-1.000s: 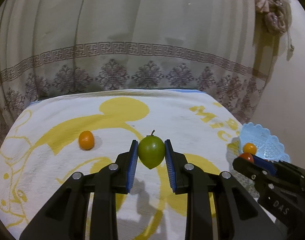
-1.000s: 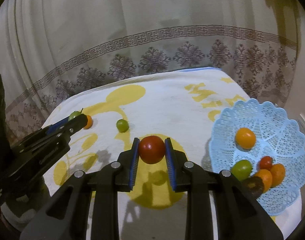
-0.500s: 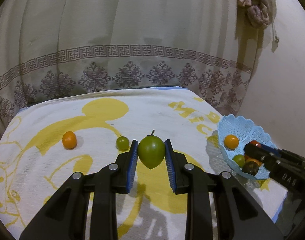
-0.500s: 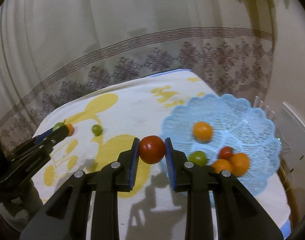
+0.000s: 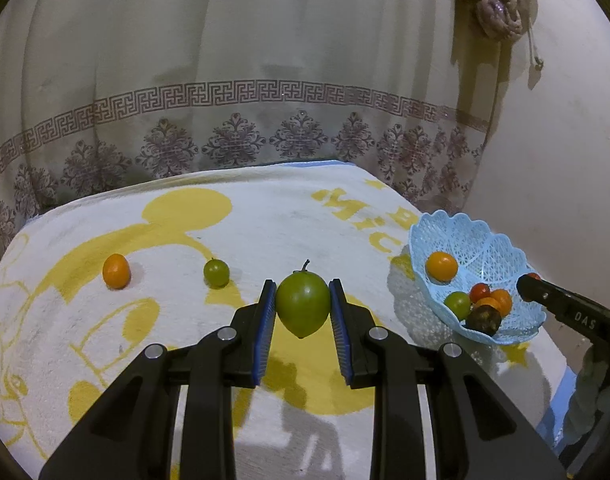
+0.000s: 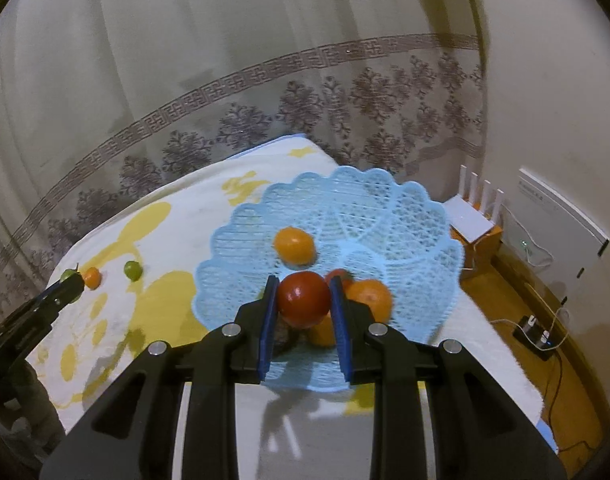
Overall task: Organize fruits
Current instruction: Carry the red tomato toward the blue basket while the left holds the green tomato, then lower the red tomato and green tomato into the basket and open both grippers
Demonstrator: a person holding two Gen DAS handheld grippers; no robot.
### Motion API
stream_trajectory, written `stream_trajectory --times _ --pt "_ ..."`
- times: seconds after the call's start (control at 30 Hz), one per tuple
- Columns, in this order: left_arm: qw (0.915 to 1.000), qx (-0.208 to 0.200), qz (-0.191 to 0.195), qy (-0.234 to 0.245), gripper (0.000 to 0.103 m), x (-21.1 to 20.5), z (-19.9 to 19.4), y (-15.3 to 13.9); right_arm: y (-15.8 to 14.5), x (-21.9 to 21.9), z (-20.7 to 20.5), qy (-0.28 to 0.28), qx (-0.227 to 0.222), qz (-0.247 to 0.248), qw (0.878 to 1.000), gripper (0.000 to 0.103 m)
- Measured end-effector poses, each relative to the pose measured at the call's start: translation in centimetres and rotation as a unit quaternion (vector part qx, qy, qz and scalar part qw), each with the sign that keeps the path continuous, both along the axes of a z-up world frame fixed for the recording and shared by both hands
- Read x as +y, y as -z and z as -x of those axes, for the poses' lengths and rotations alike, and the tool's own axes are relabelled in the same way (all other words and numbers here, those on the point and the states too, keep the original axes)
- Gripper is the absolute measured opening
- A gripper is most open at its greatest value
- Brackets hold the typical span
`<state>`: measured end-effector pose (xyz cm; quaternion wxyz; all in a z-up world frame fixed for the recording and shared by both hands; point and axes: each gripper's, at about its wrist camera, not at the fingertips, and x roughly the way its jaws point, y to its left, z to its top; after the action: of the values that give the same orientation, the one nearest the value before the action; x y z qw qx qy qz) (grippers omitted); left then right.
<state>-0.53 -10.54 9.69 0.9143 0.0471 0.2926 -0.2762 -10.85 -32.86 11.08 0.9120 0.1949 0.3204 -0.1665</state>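
My left gripper is shut on a green pointed fruit and holds it above the yellow-and-white towel. My right gripper is shut on a red tomato and holds it over the light blue lace basket, which holds several fruits, one an orange fruit. The basket also shows in the left wrist view at the right, with my right gripper's tip over it. A small orange fruit and a small green fruit lie on the towel at the left.
A patterned curtain hangs behind the table. In the right wrist view, right of the table, a white router sits on a wooden stand, with a white box and cables on the floor.
My right gripper has carried the red tomato rightwards from over the towel to over the basket. My left gripper has turned right with the green fruit, bringing the basket more into view.
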Motion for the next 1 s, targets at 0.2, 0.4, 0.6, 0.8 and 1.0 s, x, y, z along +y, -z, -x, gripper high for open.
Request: stream_trajectory --times 0.2,0.4,0.6,0.8,1.0 --pt "0.9999 0.010 -0.005 0.010 0.027 -1.1 0.2 0.2 0.8 -0.9 0.5 0.004 0.006 -0.006 1.000 0.026" --pt "0.9993 0.020 -0.008 0.032 0.027 -2.9 1.0 0.4 1.3 -1.3 0.6 0.002 0.006 -0.009 1.000 0.026" --pt "0.9983 0.027 -0.005 0.052 0.027 -5.1 1.3 0.3 2.0 -1.9 0.9 0.002 0.014 0.003 1.000 0.026" --pt "0.9961 0.043 -0.005 0.077 0.027 -7.6 1.2 0.6 2.3 -2.1 0.9 -0.002 0.012 0.016 1.000 0.034" --pt "0.9941 0.051 -0.006 0.096 0.027 -9.8 1.0 0.9 2.2 -2.1 1.1 -0.003 0.006 0.039 0.999 0.038"
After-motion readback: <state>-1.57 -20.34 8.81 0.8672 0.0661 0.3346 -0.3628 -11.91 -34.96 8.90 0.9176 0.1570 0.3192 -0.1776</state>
